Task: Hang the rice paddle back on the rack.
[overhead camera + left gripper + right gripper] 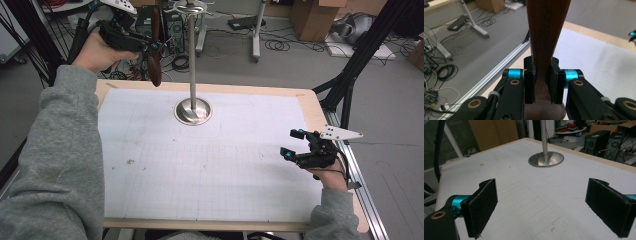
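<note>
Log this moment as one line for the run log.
left gripper: shut on wooden utensil, raised beside metal stand | right gripper: open, nothing held, low over table

We see the left hand-held gripper (541, 83) from close behind, its 2 black jaws rising from the bottom edge with blue collars at either side. Both jaws press on a brown wooden utensil handle (546, 37), which runs straight up between them and out past the top edge; faint lettering is stamped along its length, too blurred for us to read. Its rounded end sits just below the pads. To the right lies the table (599, 60), white-covered with a pale wood edge. To the left, a grey floor (499, 32) carries loose cables (445, 72).
</note>
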Action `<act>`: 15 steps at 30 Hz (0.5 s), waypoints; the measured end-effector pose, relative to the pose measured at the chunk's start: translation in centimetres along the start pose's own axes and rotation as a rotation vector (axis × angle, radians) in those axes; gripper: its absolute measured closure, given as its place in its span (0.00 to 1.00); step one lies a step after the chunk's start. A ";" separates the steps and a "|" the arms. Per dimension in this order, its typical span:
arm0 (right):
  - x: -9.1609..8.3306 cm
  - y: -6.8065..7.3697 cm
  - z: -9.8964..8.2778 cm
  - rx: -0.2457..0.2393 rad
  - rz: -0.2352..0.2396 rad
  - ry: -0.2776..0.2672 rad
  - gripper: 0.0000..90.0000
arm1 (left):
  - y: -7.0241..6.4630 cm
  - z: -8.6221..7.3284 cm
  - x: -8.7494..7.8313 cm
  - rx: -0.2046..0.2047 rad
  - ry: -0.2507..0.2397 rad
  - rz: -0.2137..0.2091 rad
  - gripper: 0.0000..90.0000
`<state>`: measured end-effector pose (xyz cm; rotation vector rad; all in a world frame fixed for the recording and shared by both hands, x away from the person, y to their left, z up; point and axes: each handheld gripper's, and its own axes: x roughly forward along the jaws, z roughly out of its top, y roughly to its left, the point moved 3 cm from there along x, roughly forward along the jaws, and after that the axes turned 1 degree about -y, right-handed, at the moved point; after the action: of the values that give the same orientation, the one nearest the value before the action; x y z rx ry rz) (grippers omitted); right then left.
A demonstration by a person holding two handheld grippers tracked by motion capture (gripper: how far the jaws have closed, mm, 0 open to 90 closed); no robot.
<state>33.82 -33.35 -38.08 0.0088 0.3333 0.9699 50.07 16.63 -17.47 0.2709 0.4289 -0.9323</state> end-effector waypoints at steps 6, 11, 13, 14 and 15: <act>0.3 0.1 0.0 -0.008 0.012 0.011 0.11 | 0.7 0.3 0.7 -0.023 0.011 0.004 0.86; 0.0 0.0 0.0 -0.007 0.002 -0.001 0.11 | 1.2 -0.1 1.2 -0.046 0.025 -0.012 0.86; -0.2 0.0 0.0 -0.005 -0.001 -0.004 0.11 | 1.3 -0.1 1.2 -0.052 0.022 -0.018 0.86; -0.2 0.0 0.0 -0.005 -0.002 -0.006 0.11 | 1.2 0.0 1.2 -0.057 0.012 -0.023 0.86; -0.2 0.0 0.0 0.000 -0.001 -0.004 0.11 | 1.2 0.1 1.1 -0.062 0.002 -0.028 0.86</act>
<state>33.74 -33.49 -38.02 0.0111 0.3295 0.9682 51.68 16.46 -17.86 0.2102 0.4638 -0.9446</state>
